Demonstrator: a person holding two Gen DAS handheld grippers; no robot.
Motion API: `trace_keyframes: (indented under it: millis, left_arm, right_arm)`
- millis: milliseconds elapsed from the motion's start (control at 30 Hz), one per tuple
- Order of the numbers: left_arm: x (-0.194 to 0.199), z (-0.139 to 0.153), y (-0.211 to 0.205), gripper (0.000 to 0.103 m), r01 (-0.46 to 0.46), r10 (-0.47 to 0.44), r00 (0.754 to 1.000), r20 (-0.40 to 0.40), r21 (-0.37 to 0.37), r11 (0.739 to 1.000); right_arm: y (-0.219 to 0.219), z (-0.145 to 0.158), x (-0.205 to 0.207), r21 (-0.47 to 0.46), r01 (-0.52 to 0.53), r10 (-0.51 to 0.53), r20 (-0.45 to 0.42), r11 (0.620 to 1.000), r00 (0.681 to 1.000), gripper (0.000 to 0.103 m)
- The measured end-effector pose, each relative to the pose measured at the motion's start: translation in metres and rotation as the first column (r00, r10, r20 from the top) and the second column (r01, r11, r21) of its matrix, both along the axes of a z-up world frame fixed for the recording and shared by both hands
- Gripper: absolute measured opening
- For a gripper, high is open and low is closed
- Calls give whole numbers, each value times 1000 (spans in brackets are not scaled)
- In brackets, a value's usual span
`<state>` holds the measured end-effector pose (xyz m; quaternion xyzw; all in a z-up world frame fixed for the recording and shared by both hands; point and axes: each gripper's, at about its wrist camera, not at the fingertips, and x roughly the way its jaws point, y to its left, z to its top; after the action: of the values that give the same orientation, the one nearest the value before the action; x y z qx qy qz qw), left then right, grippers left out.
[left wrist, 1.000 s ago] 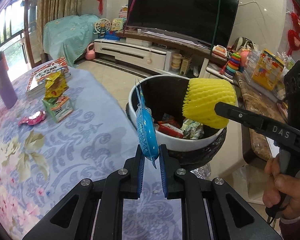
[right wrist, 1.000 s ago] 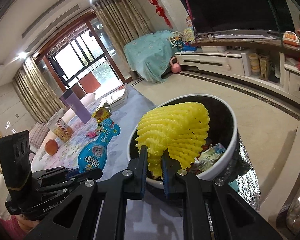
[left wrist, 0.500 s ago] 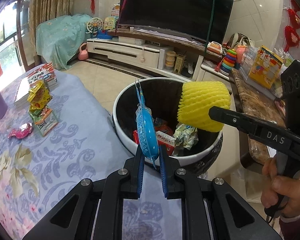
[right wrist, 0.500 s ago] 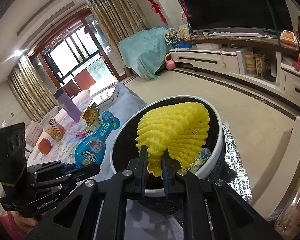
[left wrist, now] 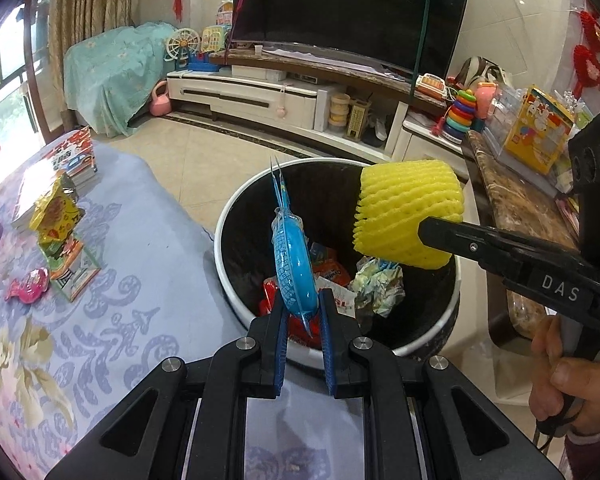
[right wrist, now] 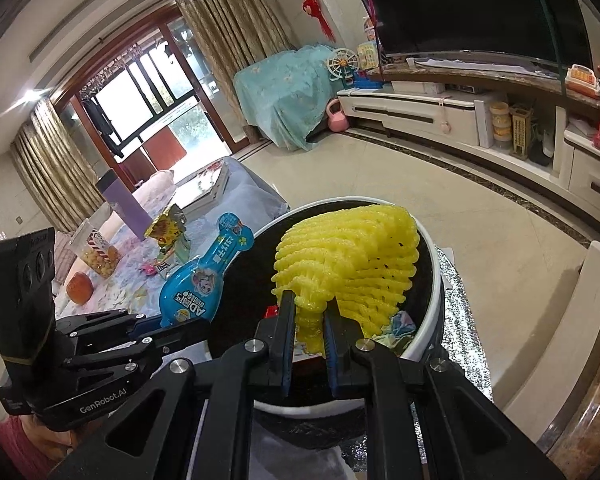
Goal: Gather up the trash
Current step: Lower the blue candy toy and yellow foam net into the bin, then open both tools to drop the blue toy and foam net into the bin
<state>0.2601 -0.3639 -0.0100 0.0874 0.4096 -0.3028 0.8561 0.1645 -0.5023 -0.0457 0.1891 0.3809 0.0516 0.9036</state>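
My left gripper is shut on a blue bone-shaped snack package and holds it over the near rim of the white trash bin. The package also shows in the right wrist view. My right gripper is shut on a yellow foam fruit net held above the bin's opening; the net shows in the left wrist view. The bin holds red wrappers and crumpled paper.
The table with a blue floral cloth carries yellow snack bags, a small box, a pink candy and books. A marble counter stands right of the bin. A TV stand is behind.
Both grippers have moved forward over the bin with their loads; the bin now looms closer and lower in both views. Both stay shut.
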Motion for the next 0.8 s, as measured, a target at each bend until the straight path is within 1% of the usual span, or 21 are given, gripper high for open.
trace_keyframes:
  millis: [367, 567, 600, 633, 667, 700, 733, 800]
  left_arm:
    - [12, -4, -15, 14, 7, -7, 1000, -16, 17, 1000]
    - [16, -4, -19, 15, 11, -11, 999, -32, 15, 1000]
    - [16, -3, -18, 20, 9, -8, 999, -34, 14, 1000]
    - [15, -2, -17, 32, 5, -4, 999, -33, 11, 1000]
    - [14, -1, -15, 39, -2, 2, 1000, -29, 4, 1000]
    - [13, 0, -13, 50, -9, 9, 1000, -22, -3, 1000]
    - [11, 1, -10, 52, -16, 16, 1000, -16, -10, 1000]
    - [8, 1, -3, 52, -25, 25, 1000, -19, -20, 999]
  right_arm:
    - [-6, -4, 7, -11, -2, 1, -34, 1000, 999, 15]
    - [-7, -3, 11, -10, -2, 2, -50, 1000, 999, 18]
    - [-8, -3, 12, -2, -2, 2, -55, 1000, 998, 19]
    - [-9, -3, 11, 9, 0, 0, -57, 1000, 998, 22]
    - [-10, -3, 12, 12, 2, -1, -56, 1000, 998, 25]
    - [-11, -2, 11, 10, 7, -6, -53, 1000, 999, 34]
    - [-11, -1, 9, 13, 10, -9, -50, 1000, 999, 42]
    - [-13, -1, 7, 22, 16, -15, -45, 1000, 999, 46]
